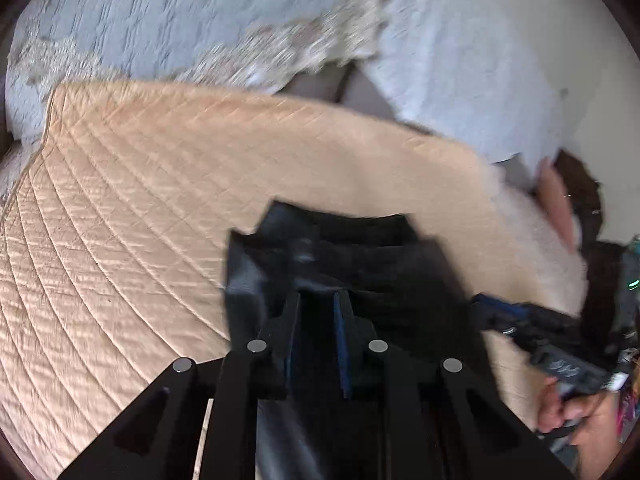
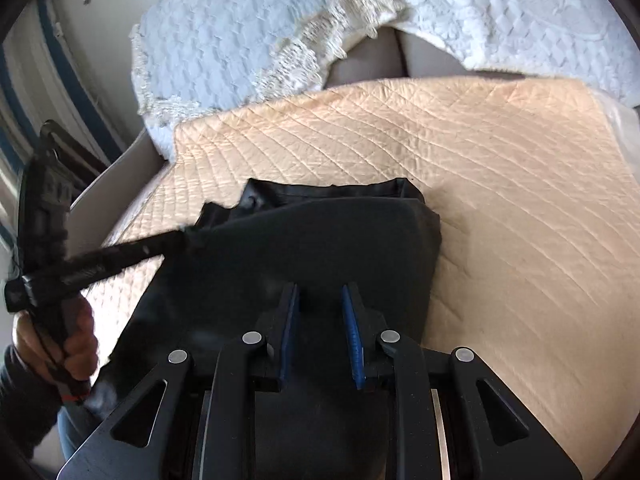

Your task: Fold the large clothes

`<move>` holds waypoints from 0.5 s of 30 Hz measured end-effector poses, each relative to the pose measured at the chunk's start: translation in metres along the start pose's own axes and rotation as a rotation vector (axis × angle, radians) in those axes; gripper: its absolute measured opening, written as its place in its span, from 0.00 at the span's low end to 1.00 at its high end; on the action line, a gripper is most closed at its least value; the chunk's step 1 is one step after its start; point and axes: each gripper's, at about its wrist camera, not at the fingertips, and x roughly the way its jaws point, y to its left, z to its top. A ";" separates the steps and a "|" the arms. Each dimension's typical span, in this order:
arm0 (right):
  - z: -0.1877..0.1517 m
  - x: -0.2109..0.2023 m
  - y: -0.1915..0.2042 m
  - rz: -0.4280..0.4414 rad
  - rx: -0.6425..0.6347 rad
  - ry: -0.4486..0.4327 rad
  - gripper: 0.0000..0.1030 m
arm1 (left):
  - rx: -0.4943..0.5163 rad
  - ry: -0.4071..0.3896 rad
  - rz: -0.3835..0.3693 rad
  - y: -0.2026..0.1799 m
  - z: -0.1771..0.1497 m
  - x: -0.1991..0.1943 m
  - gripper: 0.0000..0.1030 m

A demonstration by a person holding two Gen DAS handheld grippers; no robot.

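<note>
A black garment (image 2: 304, 240) lies partly folded on a peach quilted cover (image 2: 500, 184); it also shows in the left wrist view (image 1: 352, 256). My left gripper (image 1: 318, 300) has its blue-padded fingers a narrow gap apart, with black cloth running between and under them. My right gripper (image 2: 320, 296) stands over the garment with a similar gap and black cloth beneath the fingers. In the right wrist view the left gripper (image 2: 188, 236) reaches the garment's left edge. In the left wrist view the right gripper (image 1: 532, 320) is at the right, blurred.
The peach cover (image 1: 140, 200) lies over a sofa seat. A white lace-trimmed throw (image 2: 248, 40) drapes the backrest behind it, also in the left wrist view (image 1: 200, 20). A wall and blue-striped frame (image 2: 60, 72) stand at left.
</note>
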 end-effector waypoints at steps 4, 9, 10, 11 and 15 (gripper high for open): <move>0.001 0.027 -0.013 0.006 0.039 0.055 0.24 | -0.123 0.033 -0.053 0.031 -0.010 0.022 0.21; 0.000 0.005 -0.016 0.004 0.046 0.027 0.39 | -0.073 -0.003 -0.031 0.020 -0.016 -0.003 0.21; -0.002 -0.002 -0.018 0.007 0.052 0.015 0.45 | -0.058 -0.018 -0.037 0.016 -0.018 -0.015 0.20; -0.006 -0.012 -0.021 0.014 0.063 -0.001 0.54 | -0.043 -0.036 -0.051 0.012 -0.020 -0.026 0.21; -0.032 -0.031 -0.044 0.078 0.170 -0.007 0.57 | 0.016 -0.077 -0.087 -0.014 -0.044 -0.066 0.27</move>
